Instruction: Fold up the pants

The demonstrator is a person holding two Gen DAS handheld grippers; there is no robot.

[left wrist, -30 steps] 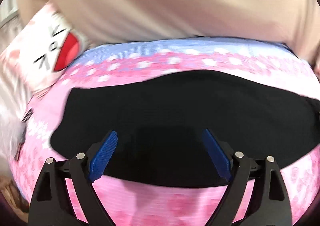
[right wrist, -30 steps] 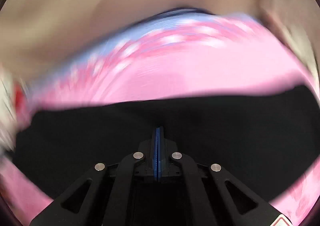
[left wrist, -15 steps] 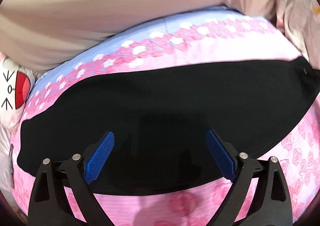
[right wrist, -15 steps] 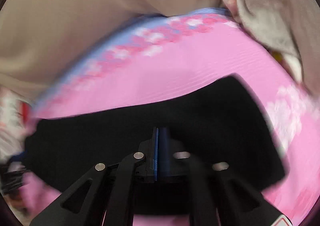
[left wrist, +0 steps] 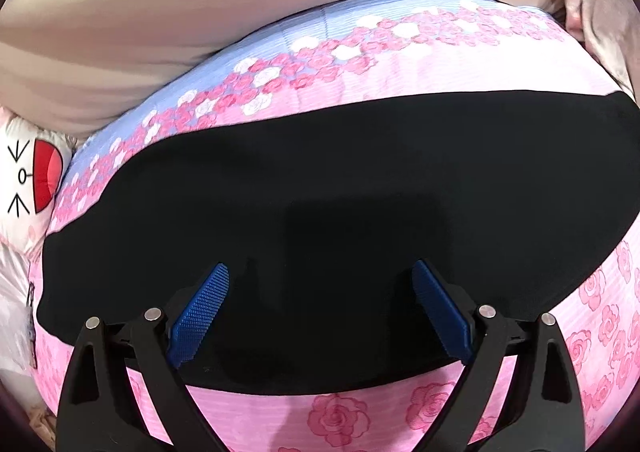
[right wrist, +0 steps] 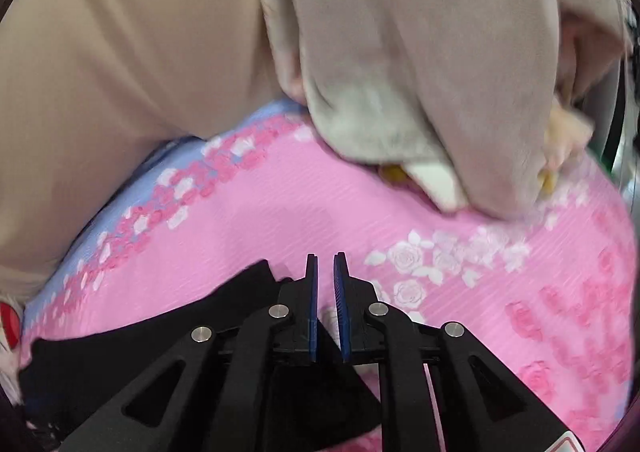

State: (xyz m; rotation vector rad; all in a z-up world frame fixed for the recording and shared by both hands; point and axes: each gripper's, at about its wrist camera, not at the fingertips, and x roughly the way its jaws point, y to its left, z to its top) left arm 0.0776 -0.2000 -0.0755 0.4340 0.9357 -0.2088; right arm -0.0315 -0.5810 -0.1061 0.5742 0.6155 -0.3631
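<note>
The left gripper (left wrist: 320, 312) tilts steeply down over the black fabric pants (left wrist: 340, 211), its ribbed blue fingers (left wrist: 200, 312) spread wide apart with nothing pinched between them; the cloth lies flat beneath the gap.

The right gripper (right wrist: 326, 304) points down at a shallower slant, just past the right end of the same pants (right wrist: 140, 356). Its blue fingers (right wrist: 312, 308) stand a narrow slit apart; they have just been parting, and no cloth shows in the slit. The pointed end of the pants lies directly left of the fingers and under the black frame.

The pants lie as a long, flat, folded black band across the bed with its pink rose-printed sheet (left wrist: 460, 71), running from near its left edge to near its right edge. Beyond the sheet's pale blue far border hangs a beige curtain-like cloth (left wrist: 200, 3). A rumpled grey-beige blanket (right wrist: 420, 71) sits at the bed's far right corner, and a white pillow with a red-mouthed cartoon face (left wrist: 36, 175) lies at the left edge.
</note>
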